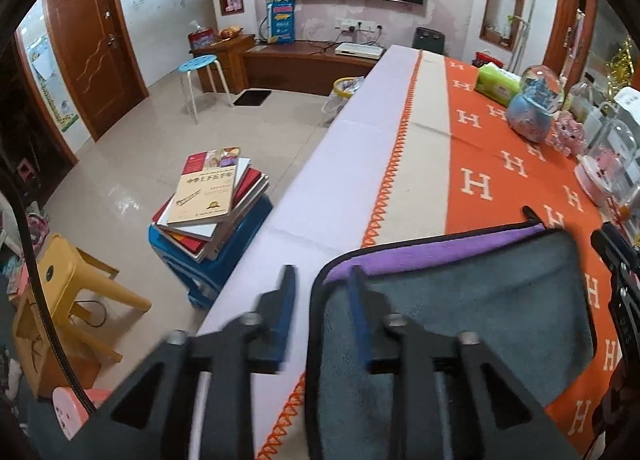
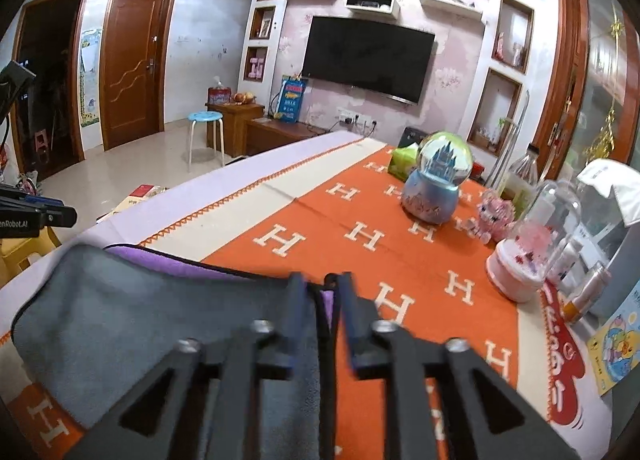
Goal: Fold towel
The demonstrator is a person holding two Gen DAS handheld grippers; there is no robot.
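**A:** How do your grippers stand?

**B:** Your left gripper [image 1: 322, 280] is spread wide. The towel's [image 1: 472, 300] black-piped left edge runs up between the two fingers: one finger sits over the grey cloth, the other over the pale strip of the tablecloth [image 1: 500, 164]. Whether either finger touches the fabric, you can't tell from here. Your right gripper [image 2: 322, 286] is nearly together, pinching the towel's [image 2: 160, 300] right edge; a sliver of purple and black trim shows in the narrow gap.

**A:** What's hard to see?

**B:** The gripper bodies cover the towel's near part in both views, so its near edge is hidden. In the left view your right gripper [image 1: 612, 252] is cut by the frame's edge. The fingertips are blurred.

**A:** And the towel itself?

**B:** It lies on the tablecloth near the table's near-left side, grey face up, with a purple band showing along the far edge. Its long axis runs left to right, from one gripper to the other. The snow globe [image 2: 436, 180] stands well apart, farther back.
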